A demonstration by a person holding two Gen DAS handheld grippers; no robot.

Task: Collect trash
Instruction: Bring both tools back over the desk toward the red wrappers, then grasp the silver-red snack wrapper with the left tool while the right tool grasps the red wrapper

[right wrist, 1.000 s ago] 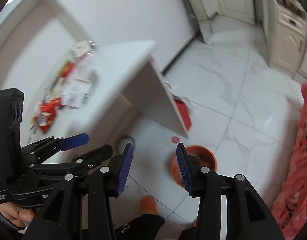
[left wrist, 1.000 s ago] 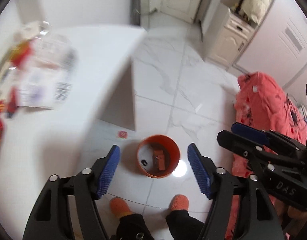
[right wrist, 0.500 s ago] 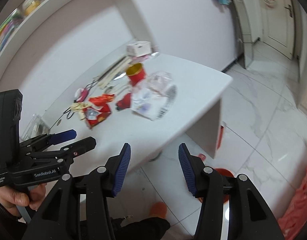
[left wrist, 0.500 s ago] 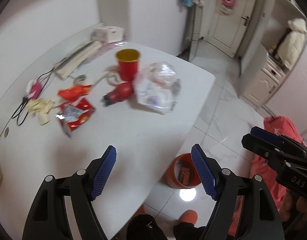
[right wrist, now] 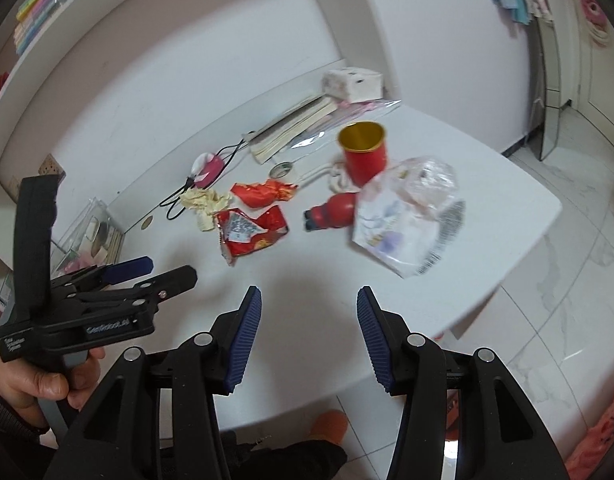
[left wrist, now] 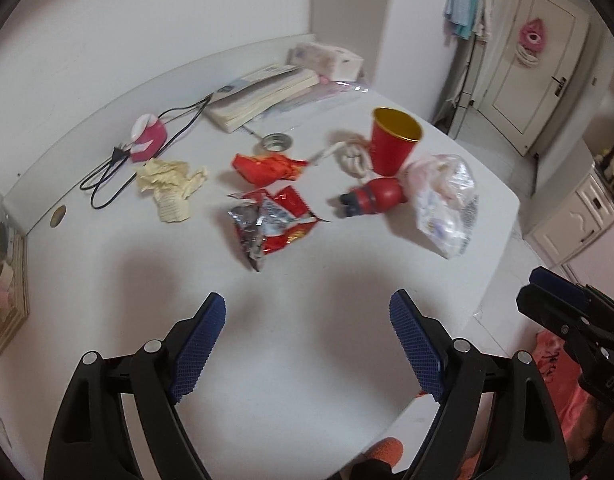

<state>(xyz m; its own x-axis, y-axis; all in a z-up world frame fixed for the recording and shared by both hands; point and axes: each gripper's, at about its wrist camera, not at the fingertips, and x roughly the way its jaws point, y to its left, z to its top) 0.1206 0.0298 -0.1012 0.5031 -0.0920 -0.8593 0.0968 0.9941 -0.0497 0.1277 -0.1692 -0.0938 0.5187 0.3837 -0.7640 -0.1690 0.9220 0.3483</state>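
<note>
Both your grippers are hanging over the near edge of the white table (left wrist: pixel 299 360), and neither one's got anything in it. Your left gripper (left wrist: pixel 307 344) has its blue pads spread wide apart with just bare tabletop between them, and your right gripper (right wrist: pixel 309 332) is spread too, a bit less wide, also over bare table.

Straight ahead of the left one, the closest piece of trash is the torn red-and-silver snack wrapper (left wrist: pixel 267 224), lying flat. Just past it sits a crumpled red wrapper (left wrist: pixel 267 166), and off to the left of both there's a wad of crumpled yellowish paper (left wrist: pixel 171 184).

Ahead and to the right, a little red bottle (left wrist: pixel 371 200) lies on its side, touching or nearly touching a clear plastic bag (left wrist: pixel 447 204) that sits near the table's right edge. Behind the bottle a red cup (left wrist: pixel 393 146) with a gold inside stands upright, with a white cord (left wrist: pixel 351 154) bunched up beside it.

Farther back, by the wall, you've got a stack of books (left wrist: pixel 263 96), a tissue box (left wrist: pixel 327 60) and a pink gadget (left wrist: pixel 147 138) with a black cable.
</note>
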